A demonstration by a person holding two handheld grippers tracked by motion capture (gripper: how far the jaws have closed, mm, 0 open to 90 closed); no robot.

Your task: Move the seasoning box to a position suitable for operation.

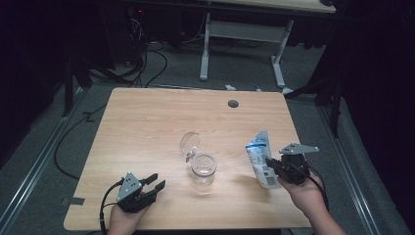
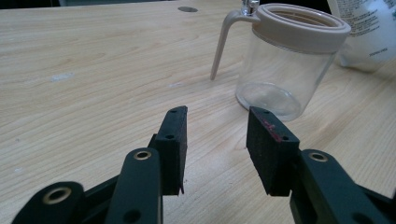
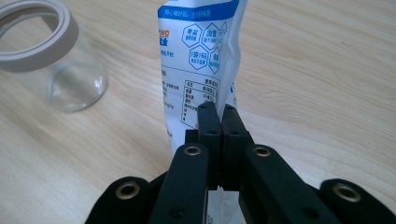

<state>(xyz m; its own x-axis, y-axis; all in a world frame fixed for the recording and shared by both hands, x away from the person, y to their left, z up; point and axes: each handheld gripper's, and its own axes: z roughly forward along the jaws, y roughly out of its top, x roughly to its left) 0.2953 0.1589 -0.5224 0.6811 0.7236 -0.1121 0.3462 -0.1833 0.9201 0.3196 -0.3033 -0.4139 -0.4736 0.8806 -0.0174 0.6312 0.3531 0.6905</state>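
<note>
Right of the glass jar [image 1: 203,169], the right gripper [image 1: 272,167] pinches a white-and-blue pouch [image 1: 260,157] — left gripper [image 1: 155,184] gapes, holding nothing.

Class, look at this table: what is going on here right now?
A person works at a wooden table with a gripper in each hand. The right gripper is shut on the edge of a white and blue printed pouch, holding it upright beside a clear glass jar whose hinged lid stands open. The left gripper waits near the jar, jaws open and empty.
</note>
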